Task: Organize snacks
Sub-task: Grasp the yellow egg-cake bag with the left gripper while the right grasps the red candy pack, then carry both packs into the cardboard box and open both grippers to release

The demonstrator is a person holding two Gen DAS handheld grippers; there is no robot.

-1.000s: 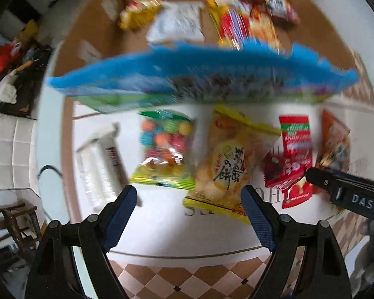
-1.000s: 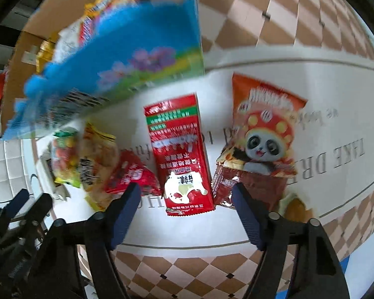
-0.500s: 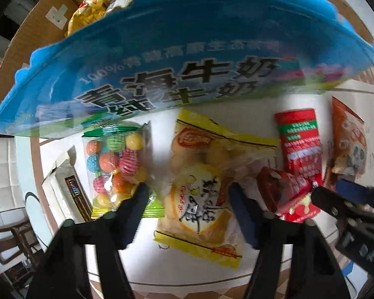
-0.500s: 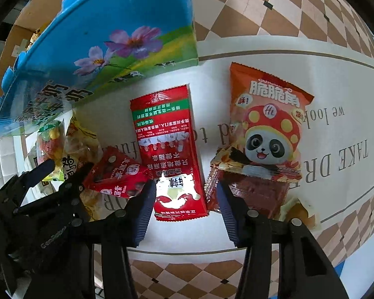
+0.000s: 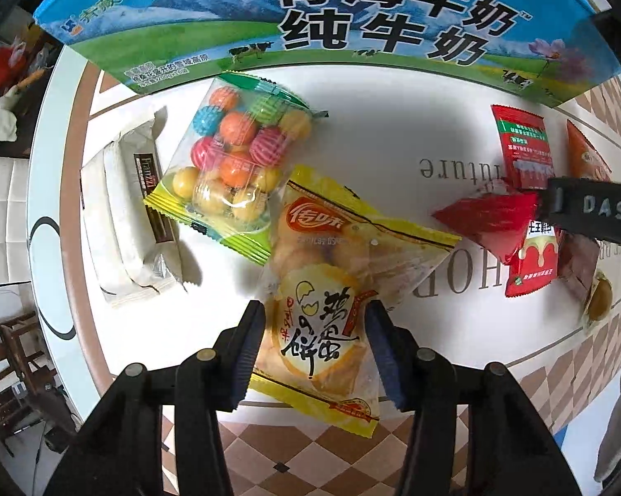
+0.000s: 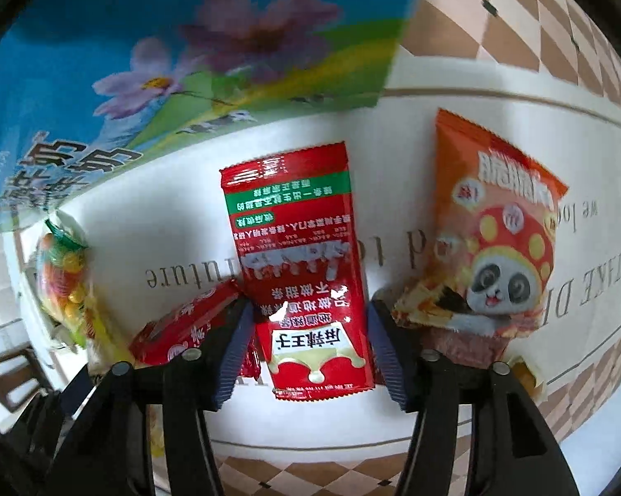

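My left gripper (image 5: pixel 315 345) is open, its jaws straddling the near end of a yellow egg-biscuit packet (image 5: pixel 331 289) on the white tabletop. My right gripper (image 6: pixel 310 353) is open, its jaws straddling the near end of a long red spicy-strip packet (image 6: pixel 306 273). The right gripper's black body also shows in the left wrist view (image 5: pixel 591 211). A small red packet (image 6: pixel 186 326) lies just left of the right jaws. A blue milk carton box (image 5: pixel 310 20) stands behind the snacks.
A clear bag of coloured candy balls (image 5: pixel 236 157) and a white wrapped bar (image 5: pixel 128 215) lie left of the yellow packet. An orange panda snack bag (image 6: pixel 496 239) lies right of the red packet. The table's checkered border (image 5: pixel 302 450) is near me.
Both grippers have moved down and forward onto the snacks. Their jaws have narrowed around the yellow packet and the long red packet. The blue box now fills the top of both views.
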